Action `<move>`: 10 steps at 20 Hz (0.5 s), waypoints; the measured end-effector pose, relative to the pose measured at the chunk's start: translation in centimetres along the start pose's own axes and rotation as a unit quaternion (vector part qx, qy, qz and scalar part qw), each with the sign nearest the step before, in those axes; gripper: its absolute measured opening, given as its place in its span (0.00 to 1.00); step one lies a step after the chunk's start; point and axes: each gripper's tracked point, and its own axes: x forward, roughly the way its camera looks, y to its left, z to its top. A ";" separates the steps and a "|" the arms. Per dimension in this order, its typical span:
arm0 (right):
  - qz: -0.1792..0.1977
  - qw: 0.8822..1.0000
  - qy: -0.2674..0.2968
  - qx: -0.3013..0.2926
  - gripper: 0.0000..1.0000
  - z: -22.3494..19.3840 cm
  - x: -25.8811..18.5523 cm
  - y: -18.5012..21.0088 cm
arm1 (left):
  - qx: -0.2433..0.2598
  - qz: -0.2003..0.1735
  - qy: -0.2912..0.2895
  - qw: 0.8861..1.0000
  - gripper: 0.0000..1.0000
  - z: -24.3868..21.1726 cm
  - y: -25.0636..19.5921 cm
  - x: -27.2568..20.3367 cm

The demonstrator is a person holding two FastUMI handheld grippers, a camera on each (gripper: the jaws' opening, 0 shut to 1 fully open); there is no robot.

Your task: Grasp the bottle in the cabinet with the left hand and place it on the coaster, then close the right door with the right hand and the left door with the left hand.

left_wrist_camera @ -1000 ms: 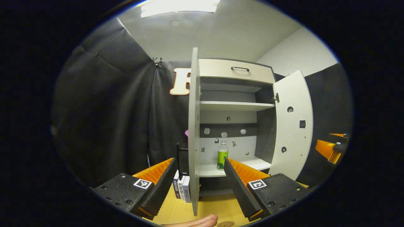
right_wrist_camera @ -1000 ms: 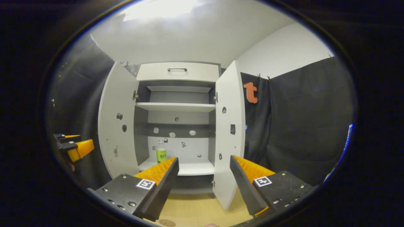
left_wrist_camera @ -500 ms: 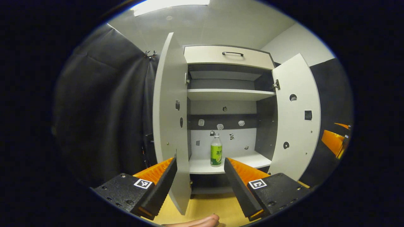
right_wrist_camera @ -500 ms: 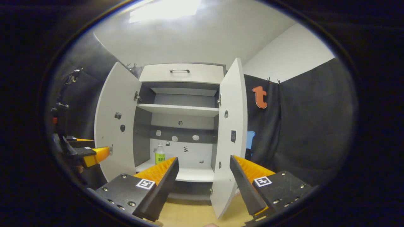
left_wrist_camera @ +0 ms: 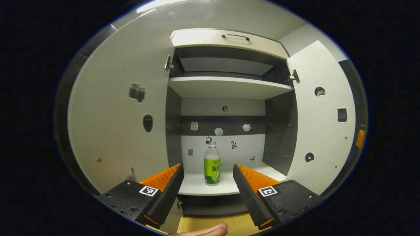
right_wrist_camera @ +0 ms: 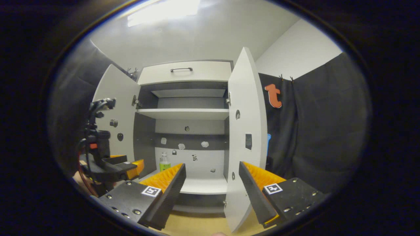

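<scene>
Standing upright on the bottom shelf (left_wrist_camera: 197, 187) of the cabinet (left_wrist_camera: 226, 37), near that shelf's front edge and about midway between its side walls, the bottle (left_wrist_camera: 212, 163) has a clear neck, a pale cap and a green label. In the left gripper view the left gripper (left_wrist_camera: 207, 180) points straight at it, its two fingers spread wide apart with nothing between them, the bottle showing in the gap but farther in and not touched. Both cabinet doors are swung open: the left door (left_wrist_camera: 121, 111) fills the left side of that view, the right door (left_wrist_camera: 323, 118) hangs at the right. A fingertip (left_wrist_camera: 210, 229) of the person shows at the bottom edge, over the wooden desk (left_wrist_camera: 213, 224).

In the right gripper view the right gripper (right_wrist_camera: 212, 183) is also spread wide and holds nothing, aimed at the cabinet from farther back, with the right door's edge (right_wrist_camera: 244, 141) standing between its fingers. The left gripper (right_wrist_camera: 126, 165) shows at the left, in front of the left door (right_wrist_camera: 115, 108), near the bottle (right_wrist_camera: 164, 162) on the shelf's left part
</scene>
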 end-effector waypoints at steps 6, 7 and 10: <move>-0.032 0.999 -0.006 -0.001 0.98 -0.7 2.3 -1.1 | -0.003 -0.003 0.011 1.000 0.95 -3.3 0.3 9.9; -0.037 0.999 -0.007 -0.002 0.98 -0.7 2.7 -1.2 | -0.005 -0.003 0.014 1.000 0.95 -4.0 0.3 11.2; -0.046 0.999 -0.013 -0.013 0.98 -0.8 3.3 -1.3 | -0.007 -0.002 0.023 1.000 0.95 -5.8 0.1 14.7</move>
